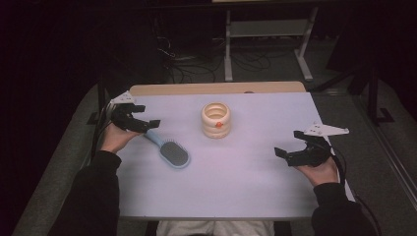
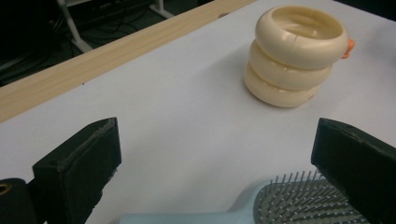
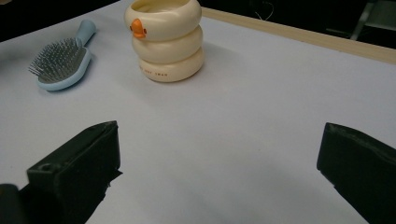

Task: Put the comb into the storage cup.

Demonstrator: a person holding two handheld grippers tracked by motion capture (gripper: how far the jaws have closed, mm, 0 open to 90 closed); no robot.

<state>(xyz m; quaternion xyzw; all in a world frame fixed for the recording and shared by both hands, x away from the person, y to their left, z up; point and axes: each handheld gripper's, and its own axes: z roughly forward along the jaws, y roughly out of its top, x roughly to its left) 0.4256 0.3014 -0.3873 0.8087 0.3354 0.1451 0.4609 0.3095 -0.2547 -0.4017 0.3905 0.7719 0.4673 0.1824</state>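
We see the worktop [image 1: 236,187] bare around both claws. The cream ringed holder [image 1: 216,119] stands beyond them, untouched. The blue hairbrush [image 1: 169,150] lies just under our released left claw [image 1: 142,118], not yet grasped; the right claw [image 1: 290,143] waits released, well apart.

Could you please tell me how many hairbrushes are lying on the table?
1: the light blue hairbrush lies at the table's left, by the left gripper.

cream ringed holder [image 1: 216,119], white table [image 1: 246,172]
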